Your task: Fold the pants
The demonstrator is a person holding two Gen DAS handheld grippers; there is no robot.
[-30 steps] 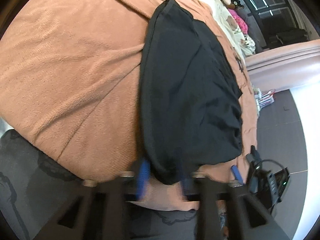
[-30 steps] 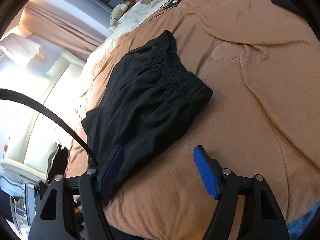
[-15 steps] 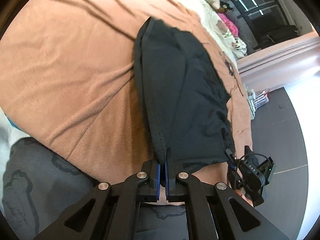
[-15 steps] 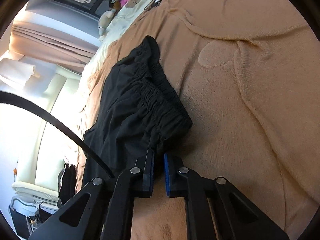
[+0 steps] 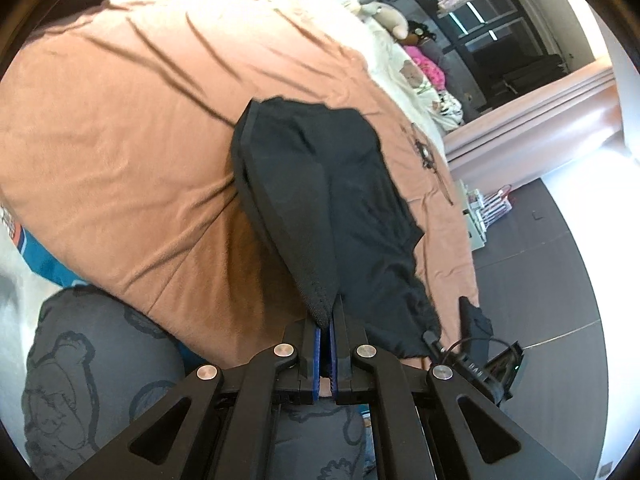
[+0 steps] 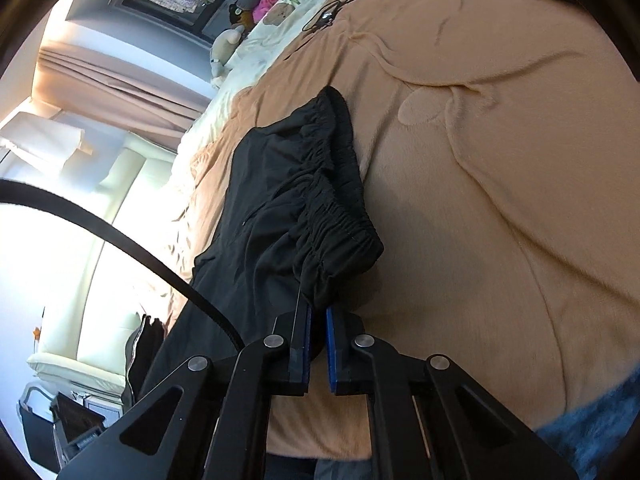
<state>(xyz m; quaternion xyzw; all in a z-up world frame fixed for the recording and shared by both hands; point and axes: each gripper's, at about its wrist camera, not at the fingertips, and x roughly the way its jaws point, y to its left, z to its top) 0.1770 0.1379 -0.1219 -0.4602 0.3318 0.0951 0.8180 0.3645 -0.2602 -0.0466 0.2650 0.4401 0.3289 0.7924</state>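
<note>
Both grippers have closed on the pants since a second ago, when the right gripper's jaws were standing wide and the fabric was lying flat on the bed. Now the left gripper [image 5: 326, 322] is clenching a hem corner of the black pants [image 5: 332, 200], its blue pads pressing together on the cloth, and that corner is rising clear of the orange blanket [image 5: 120, 160] with a shadow showing under it. Right gripper [image 6: 316, 318] has just been closing, and its pads are now pinching the gathered elastic waistband [image 6: 340, 224], which is bunching up above the jaws.

Between the two grips the pants are stretching across the bed, partly lifted near each gripper and resting on the blanket farther away. In the left wrist view the far part of the garment is lying on the blanket toward the cream bedding [image 5: 404, 80] and the stuffed toys [image 5: 388, 20] at the head of the bed. In the right wrist view a black cable [image 6: 120, 240] is crossing in front of the pants at the left, and a cream sofa [image 6: 100, 280] is standing beside the bed under bright light. A grey patterned cloth [image 5: 92, 360] is showing below the edge of the blanket in the left wrist view.
</note>
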